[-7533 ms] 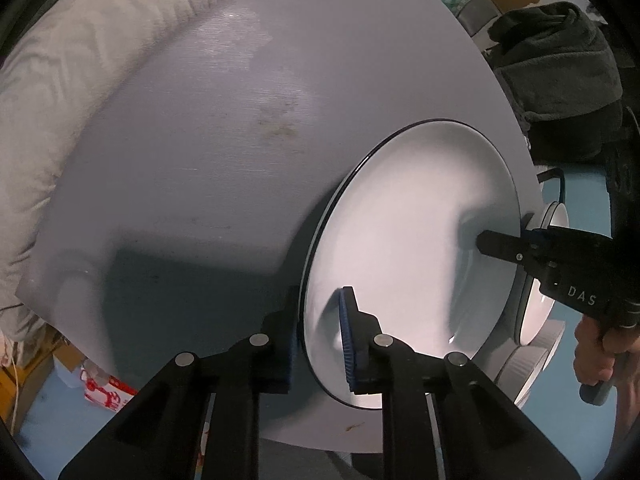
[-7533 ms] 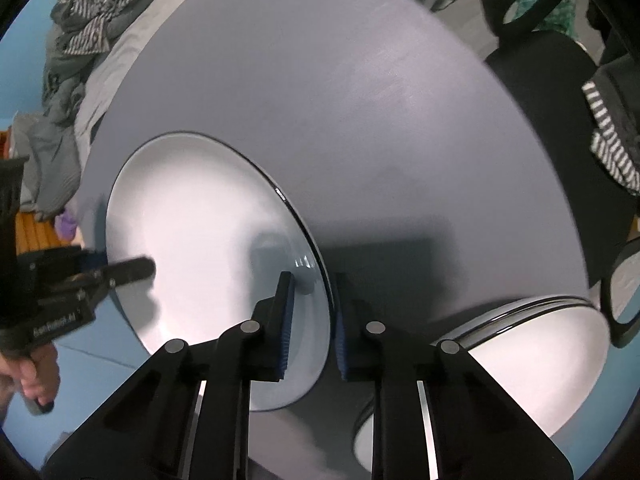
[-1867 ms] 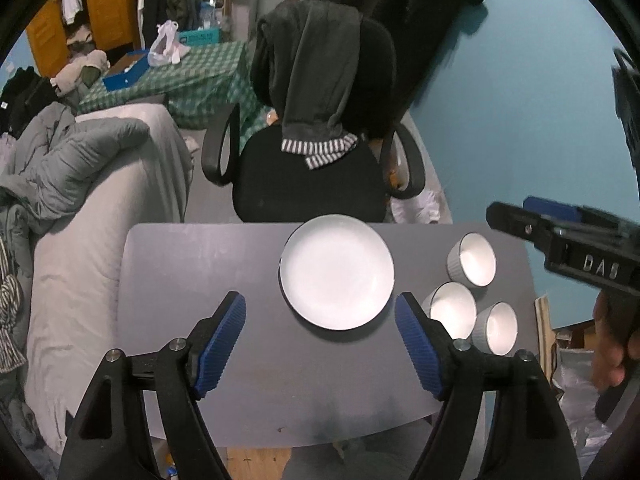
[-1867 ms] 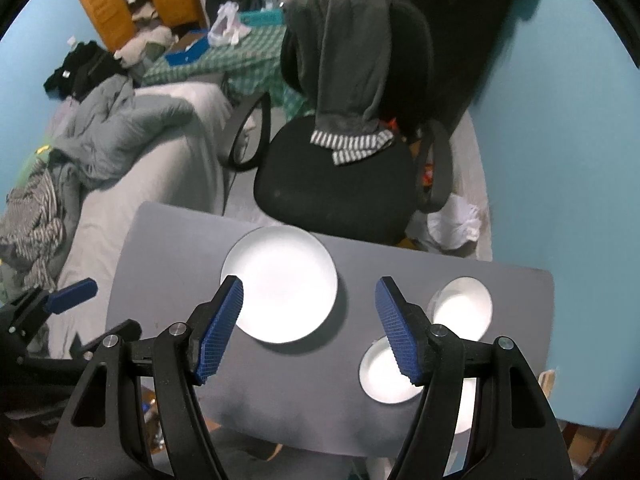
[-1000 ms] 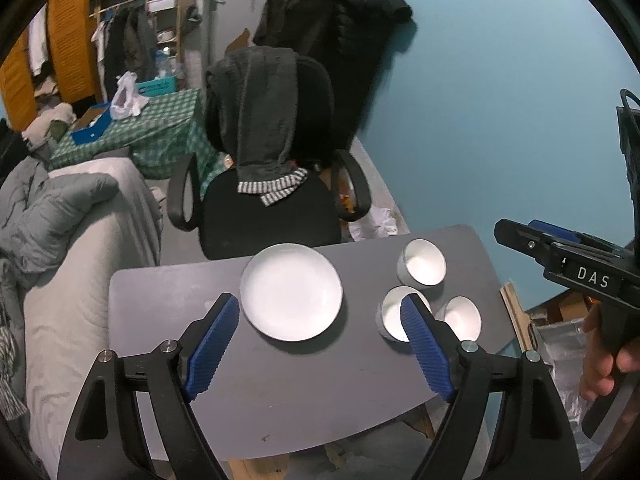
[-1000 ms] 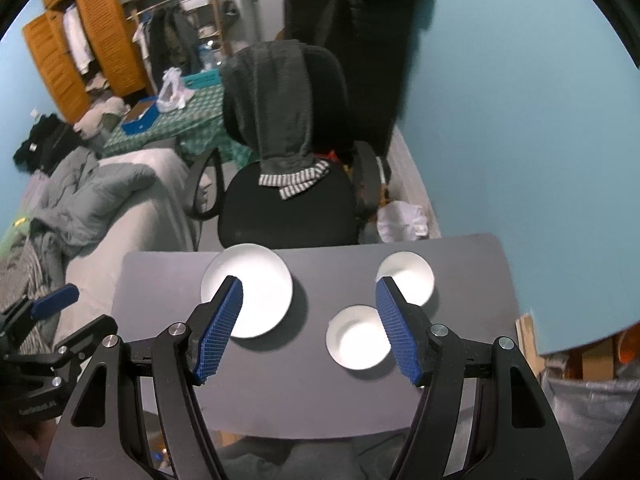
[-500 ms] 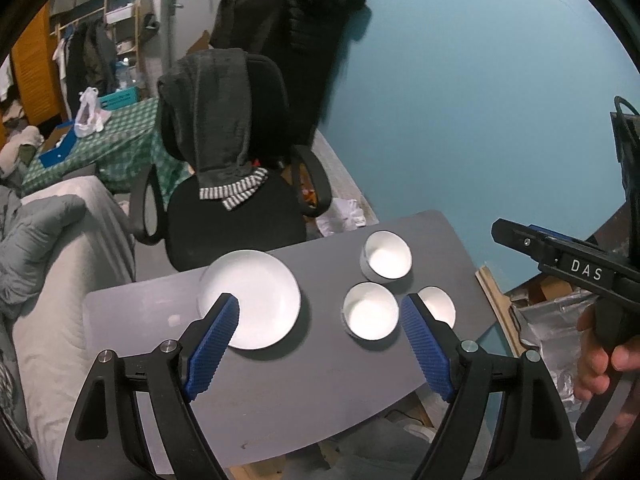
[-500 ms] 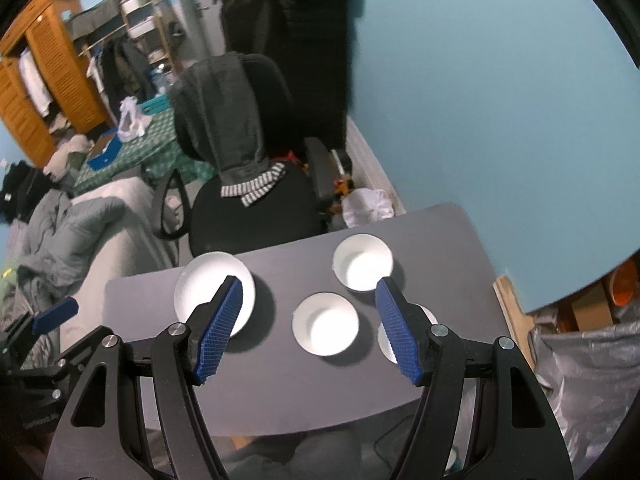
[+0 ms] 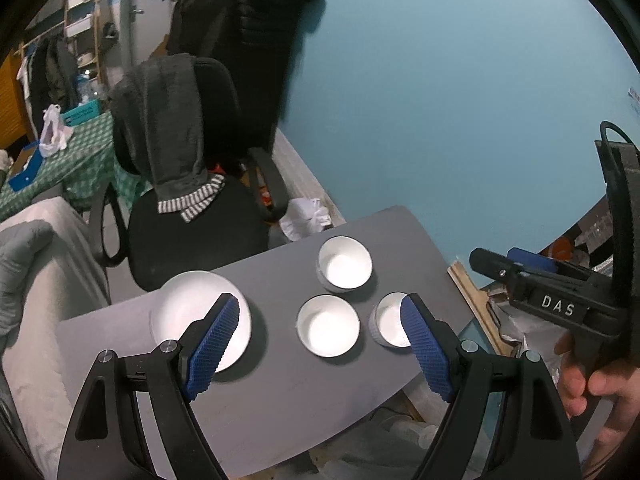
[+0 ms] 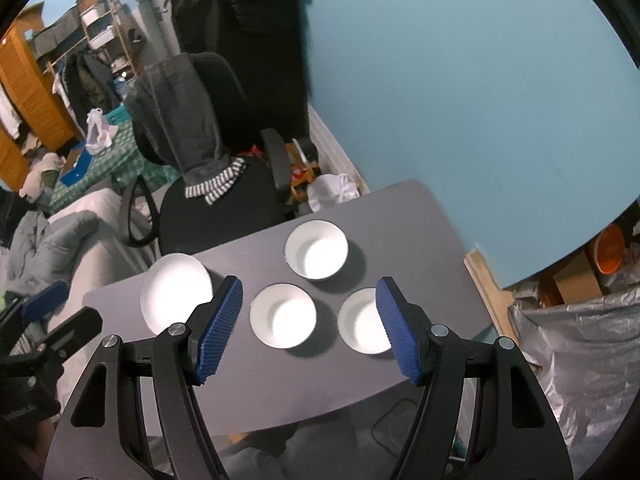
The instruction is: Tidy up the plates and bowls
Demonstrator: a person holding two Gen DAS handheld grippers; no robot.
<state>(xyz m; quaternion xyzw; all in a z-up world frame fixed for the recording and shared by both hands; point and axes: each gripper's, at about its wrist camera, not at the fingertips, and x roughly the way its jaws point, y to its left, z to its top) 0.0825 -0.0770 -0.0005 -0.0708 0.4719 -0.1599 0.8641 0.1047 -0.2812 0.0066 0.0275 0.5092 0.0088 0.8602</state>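
A white plate (image 9: 188, 312) lies on the left of the small grey table (image 9: 280, 392); it also shows in the right wrist view (image 10: 174, 290). Three white bowls stand to its right: a far one (image 9: 345, 263) (image 10: 316, 254), a middle one (image 9: 327, 330) (image 10: 283, 320) and a right one (image 9: 389, 324) (image 10: 362, 320). My left gripper (image 9: 320, 344) is open and empty, high above the table. My right gripper (image 10: 310, 326) is open and empty, also high above the bowls. The right gripper shows at the right edge of the left wrist view (image 9: 552, 292).
A black office chair (image 9: 188, 208) with a grey garment over its back stands behind the table. A grey sofa (image 9: 36, 264) is on the left. A blue wall (image 9: 440, 100) is on the right, with a white bag (image 9: 306, 216) on the floor and silver-wrapped clutter (image 10: 580, 340).
Both grippers let go of the plate, opened and rose high above the table. In the last second both views swung right, so the bowls sit between the fingers.
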